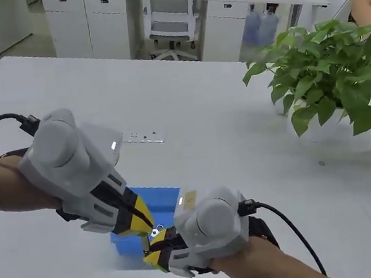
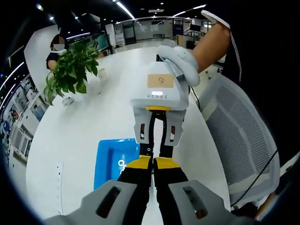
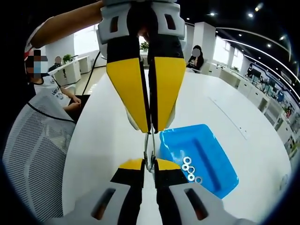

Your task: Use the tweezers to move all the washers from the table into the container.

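Nearest, bottom centre of the head view: right gripper [image 1: 156, 252], arm coming in from the lower right, jaws pointing left toward the other tool. Left gripper [image 1: 141, 224] sits just above and left of it, jaws angled down to the right. The two sets of yellow tips are almost touching. In the right gripper view the tweezers [image 3: 149, 149] run as a thin metal strip at mid-frame. The right gripper's jaws are pinched closed on the lower end. The left gripper's jaws are pressed together over the upper end, apparently clamping it too. So both tools look to be on the tweezers at once, and I can't say which one bears them. The blue container [image 3: 208, 143] lies right of centre in that view, just beside the tweezers. In the head view it is partly hidden behind both grippers. A small cluster of washers [image 3: 189, 168] lies inside it, near its lower left corner, close together and flat on the floor. The white table [image 1: 202, 111] runs across the middle of the head view, with a potted plant [image 1: 326, 74] at the right edge. Progress, as a judgement: several washers are already in, so the work is well along. The grippers cover the table next to the container, so I can't tell whether any are left out. No washer can be made out at the tweezer tips.
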`<state>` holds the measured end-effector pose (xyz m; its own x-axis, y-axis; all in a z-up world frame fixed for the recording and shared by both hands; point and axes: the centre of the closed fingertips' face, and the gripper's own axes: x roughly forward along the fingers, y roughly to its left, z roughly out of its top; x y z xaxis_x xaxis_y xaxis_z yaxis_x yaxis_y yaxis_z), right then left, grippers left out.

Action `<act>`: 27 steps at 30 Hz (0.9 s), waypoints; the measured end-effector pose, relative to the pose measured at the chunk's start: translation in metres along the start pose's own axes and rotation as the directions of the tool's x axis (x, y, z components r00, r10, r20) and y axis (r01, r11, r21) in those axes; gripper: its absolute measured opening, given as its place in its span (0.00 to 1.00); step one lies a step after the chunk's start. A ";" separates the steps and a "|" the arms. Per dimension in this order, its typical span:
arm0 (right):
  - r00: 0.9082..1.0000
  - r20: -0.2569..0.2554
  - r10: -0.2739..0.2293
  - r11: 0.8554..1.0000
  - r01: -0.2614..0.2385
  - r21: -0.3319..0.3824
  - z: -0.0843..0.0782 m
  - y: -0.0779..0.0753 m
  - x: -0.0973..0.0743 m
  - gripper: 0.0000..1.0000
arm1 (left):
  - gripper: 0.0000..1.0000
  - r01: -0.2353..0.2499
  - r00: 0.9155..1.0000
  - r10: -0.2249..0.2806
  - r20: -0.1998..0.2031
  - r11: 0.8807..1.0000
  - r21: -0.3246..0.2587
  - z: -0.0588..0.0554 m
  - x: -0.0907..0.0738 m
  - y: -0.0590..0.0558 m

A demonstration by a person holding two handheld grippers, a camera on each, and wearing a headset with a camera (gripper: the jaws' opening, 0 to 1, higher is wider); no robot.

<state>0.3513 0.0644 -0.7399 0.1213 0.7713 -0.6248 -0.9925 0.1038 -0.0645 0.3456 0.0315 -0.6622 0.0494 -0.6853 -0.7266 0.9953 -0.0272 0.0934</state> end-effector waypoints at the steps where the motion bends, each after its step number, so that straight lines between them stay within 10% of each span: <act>1: 1.000 0.001 -0.002 1.000 0.002 -0.001 0.001 -0.001 -0.001 0.09 | 0.05 -0.001 1.000 0.001 0.000 1.000 0.002 0.001 -0.001 0.001; 27: 0.999 -0.001 -0.052 0.998 0.052 -0.019 0.014 -0.042 -0.012 0.09 | 0.05 -0.043 0.999 0.043 0.012 0.998 0.035 0.014 -0.009 0.037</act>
<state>0.3918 0.0593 -0.7191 0.1727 0.7644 -0.6212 -0.9850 0.1315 -0.1120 0.3807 0.0269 -0.6428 0.0911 -0.6942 -0.7140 0.9886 -0.0232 0.1487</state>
